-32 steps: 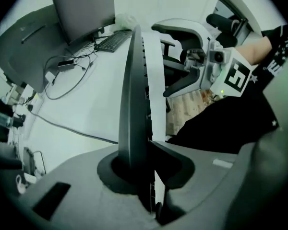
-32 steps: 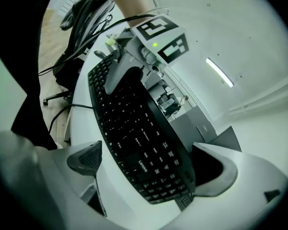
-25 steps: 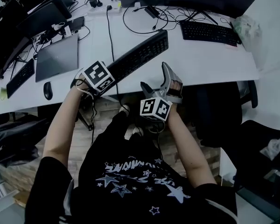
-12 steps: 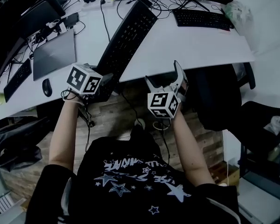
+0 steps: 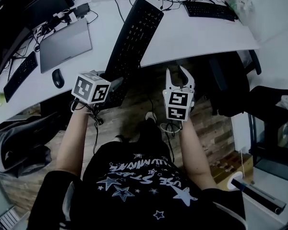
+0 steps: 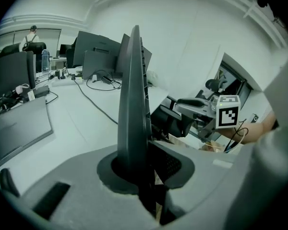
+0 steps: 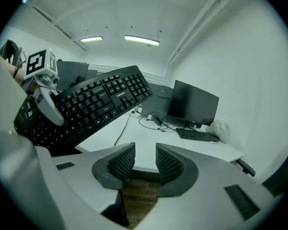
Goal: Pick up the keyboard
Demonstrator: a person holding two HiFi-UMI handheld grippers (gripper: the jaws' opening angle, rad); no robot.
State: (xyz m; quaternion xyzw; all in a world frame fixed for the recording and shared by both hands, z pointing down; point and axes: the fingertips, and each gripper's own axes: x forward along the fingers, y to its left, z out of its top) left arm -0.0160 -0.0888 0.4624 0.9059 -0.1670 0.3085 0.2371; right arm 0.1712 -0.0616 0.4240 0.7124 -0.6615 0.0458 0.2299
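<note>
The long black keyboard [image 5: 134,37] is tilted up, its far end over the white desk [image 5: 197,37] and its near end past the desk's front edge. My left gripper [image 5: 116,83] is shut on that near end; in the left gripper view the keyboard [image 6: 133,104] stands edge-on between the jaws of the left gripper [image 6: 144,150]. My right gripper [image 5: 178,72] hangs to the right, apart from the keyboard, over the wooden floor. Its jaws are closing with nothing between them in the right gripper view [image 7: 145,161], where the keyboard [image 7: 93,102] shows its keys at upper left.
A second black keyboard [image 5: 211,9] lies at the desk's far right, among cables. A grey laptop [image 5: 65,44], a mouse [image 5: 58,78] and another keyboard [image 5: 20,75] sit on the left. A dark chair [image 5: 230,80] stands under the desk's right side.
The keyboard has swung from lying slantwise on the desk to pointing away, its near end drawn off the edge. The right gripper has rolled and its jaws have narrowed.
</note>
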